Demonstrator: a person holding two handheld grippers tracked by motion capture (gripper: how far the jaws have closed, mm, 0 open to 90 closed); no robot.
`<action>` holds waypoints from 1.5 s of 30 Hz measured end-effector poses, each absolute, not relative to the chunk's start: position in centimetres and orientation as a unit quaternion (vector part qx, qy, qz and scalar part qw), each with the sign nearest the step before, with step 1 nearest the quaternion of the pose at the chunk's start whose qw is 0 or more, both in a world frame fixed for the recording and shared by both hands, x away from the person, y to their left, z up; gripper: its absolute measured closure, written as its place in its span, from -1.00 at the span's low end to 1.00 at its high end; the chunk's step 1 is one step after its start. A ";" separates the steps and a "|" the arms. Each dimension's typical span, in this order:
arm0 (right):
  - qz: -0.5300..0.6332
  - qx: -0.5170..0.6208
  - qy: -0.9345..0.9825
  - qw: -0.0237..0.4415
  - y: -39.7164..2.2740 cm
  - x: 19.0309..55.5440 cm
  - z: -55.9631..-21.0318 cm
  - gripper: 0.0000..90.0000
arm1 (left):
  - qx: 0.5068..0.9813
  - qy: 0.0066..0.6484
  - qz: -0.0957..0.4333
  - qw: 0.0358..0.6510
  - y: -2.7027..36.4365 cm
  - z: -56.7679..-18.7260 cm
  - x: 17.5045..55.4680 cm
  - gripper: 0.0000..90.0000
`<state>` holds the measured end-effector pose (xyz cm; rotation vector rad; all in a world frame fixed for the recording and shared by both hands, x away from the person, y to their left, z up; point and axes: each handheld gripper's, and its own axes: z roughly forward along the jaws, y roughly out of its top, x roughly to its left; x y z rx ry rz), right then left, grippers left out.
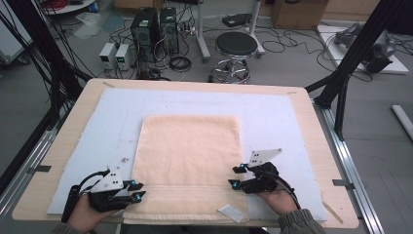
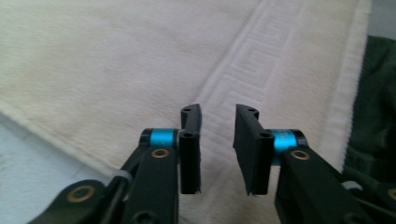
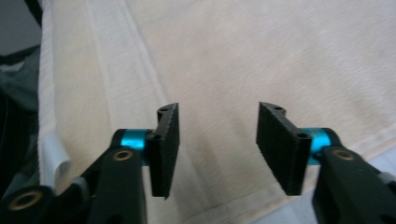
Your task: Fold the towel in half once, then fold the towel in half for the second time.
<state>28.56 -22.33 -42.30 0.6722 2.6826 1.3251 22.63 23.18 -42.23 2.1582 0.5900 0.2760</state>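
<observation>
Cream towel (image 1: 187, 161) flat on pale blue mat (image 1: 272, 112), centre of table (image 1: 316, 146), woven band and label (image 1: 230, 212) along its 6 o'clock edge. Left gripper (image 1: 137, 191) at towel's 7 o'clock corner, jaws narrowly apart, nothing between, hovering over the band in left gripper view (image 2: 217, 149). Right gripper (image 1: 234, 176) at 5 o'clock edge, jaws wider apart, empty, over plain pile (image 3: 217, 149).
</observation>
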 end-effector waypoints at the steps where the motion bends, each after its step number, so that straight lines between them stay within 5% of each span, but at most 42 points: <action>1: 0.435 0.224 0.871 0.038 -22.4 28.8 -42.2 -0.04 | 0.861 0.242 0.112 0.432 23.3 -42.1 22.9 0.47; 13: 0.455 0.251 0.850 0.085 -22.0 32.2 -39.7 -0.34 | 0.819 0.298 0.149 0.467 23.5 -39.9 27.2 -0.05; 45: 0.452 0.245 0.850 0.115 -20.4 37.9 -35.9 -0.37 | 0.784 0.343 0.184 0.483 24.4 -35.1 34.9 -0.20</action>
